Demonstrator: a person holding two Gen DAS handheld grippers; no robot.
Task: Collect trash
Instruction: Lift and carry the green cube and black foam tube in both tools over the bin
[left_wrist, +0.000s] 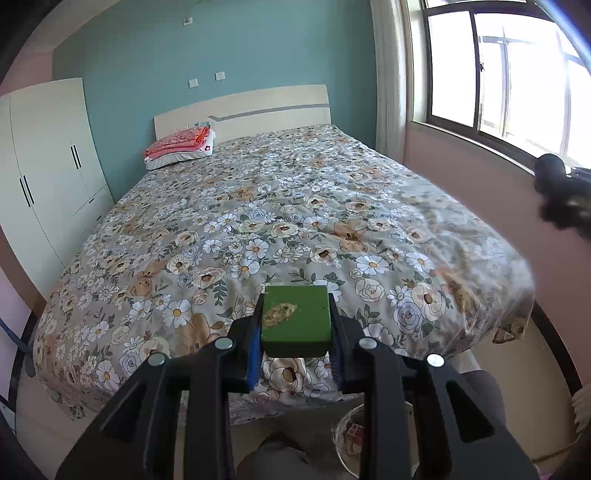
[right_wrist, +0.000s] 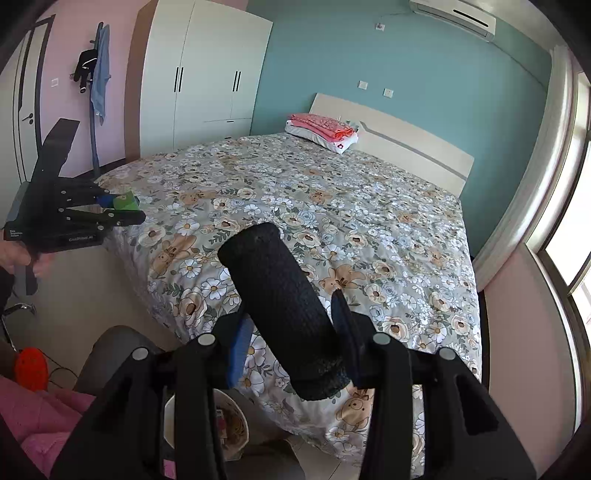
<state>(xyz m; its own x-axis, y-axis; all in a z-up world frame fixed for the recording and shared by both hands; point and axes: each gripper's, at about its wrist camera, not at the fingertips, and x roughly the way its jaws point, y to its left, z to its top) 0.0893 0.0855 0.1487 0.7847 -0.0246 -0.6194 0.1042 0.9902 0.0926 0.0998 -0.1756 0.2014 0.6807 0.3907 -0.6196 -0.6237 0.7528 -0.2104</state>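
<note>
Both pieces of trash were already in our grip, and as far as we could judge only the drop into the bin was left. On our left, the left gripper (left_wrist: 295, 325) had its jaws pinching a green block (left_wrist: 295, 319) with a worn tan patch on top, held in the air over the foot of the bed (left_wrist: 258, 206). On our right, the right gripper (right_wrist: 291, 332) had its jaws clamped on a black textured cylinder (right_wrist: 284, 306), also above the foot of the bed. Below us stood a white bin (right_wrist: 225, 424) that already held some scraps. The floral bedspread showed no other litter that we could see. Folded pink bedding (left_wrist: 181, 146) lay by the headboard, a white wardrobe (left_wrist: 48, 155) stood at the left wall, and a window (left_wrist: 491, 74) lit the right.
</note>
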